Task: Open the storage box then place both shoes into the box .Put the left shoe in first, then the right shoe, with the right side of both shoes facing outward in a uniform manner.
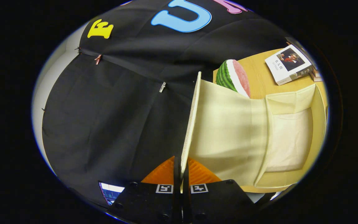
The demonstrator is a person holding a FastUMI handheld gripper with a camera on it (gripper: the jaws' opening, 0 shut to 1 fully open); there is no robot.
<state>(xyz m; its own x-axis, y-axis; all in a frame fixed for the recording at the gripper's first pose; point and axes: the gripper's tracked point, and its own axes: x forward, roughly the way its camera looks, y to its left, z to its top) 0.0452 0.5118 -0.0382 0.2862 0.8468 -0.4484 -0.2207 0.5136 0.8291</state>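
Gripper: the fingers are seen pressed together on the thin edge of the storage box lid, one on each face, with almost no gap left between them.
Fingers: ribbed pads are shown; a small square black-and-white marker is carried at the base of each.
Storage box lid: a flat, stiff panel covered in pale cream woven fabric; its rim is finished with a stitched, mesh-like binding. It is raised clear of the opening and seen nearly edge-on, its long axis running from the fingers away toward the booth wall.
Storage box: a soft-sided cream fabric box with piped seams, set on the tabletop just beyond the lid, to which it is joined by a fabric hinge. Its opening is uncovered and a pale lining is seen inside.
Tabletop: light wood grain, smooth.
Watermelon slice: a toy wedge with green striped rind and pink flesh, placed behind the lid's far end.
Book: a white-covered volume with a portrait picture, laid flat near the far corner of the tabletop, well apart from the box; its writing is too small to be read.
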